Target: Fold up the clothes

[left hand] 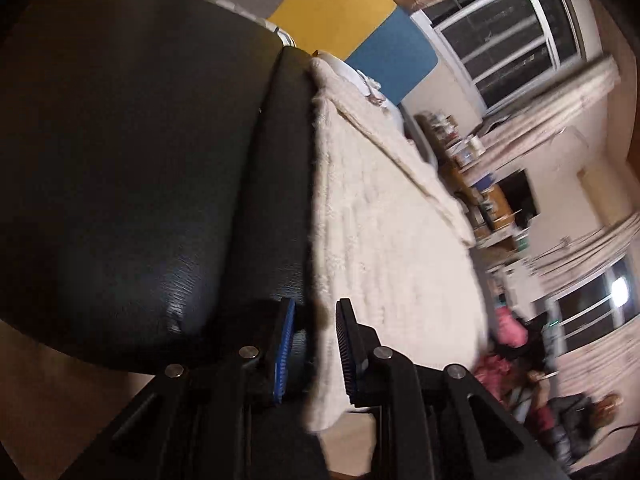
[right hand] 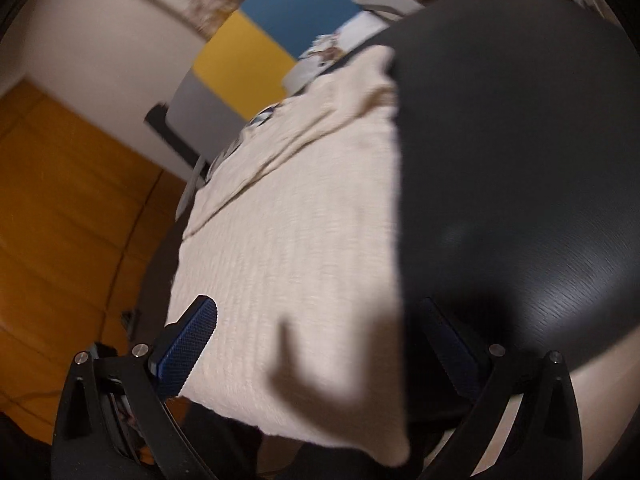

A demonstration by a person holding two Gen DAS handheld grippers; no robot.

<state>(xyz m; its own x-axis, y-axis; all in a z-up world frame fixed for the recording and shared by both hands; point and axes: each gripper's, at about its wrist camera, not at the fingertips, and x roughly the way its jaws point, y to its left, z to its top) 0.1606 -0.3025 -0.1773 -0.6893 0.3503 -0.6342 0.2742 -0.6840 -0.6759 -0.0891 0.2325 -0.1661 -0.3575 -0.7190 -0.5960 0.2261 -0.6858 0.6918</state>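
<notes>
A cream knitted garment lies spread over a black padded surface. In the left wrist view my left gripper has its blue-padded fingers close around the garment's near edge, pinching the fabric. In the right wrist view the same garment fills the middle, beside the black surface. My right gripper is wide open, one finger at the garment's left edge and the other at its right, partly in shadow. The fabric's near corner hangs between them.
Yellow, blue and grey wall panels stand behind. Wooden floor lies to the left in the right wrist view. Windows with curtains, cluttered shelves and pink items are to the right in the left wrist view.
</notes>
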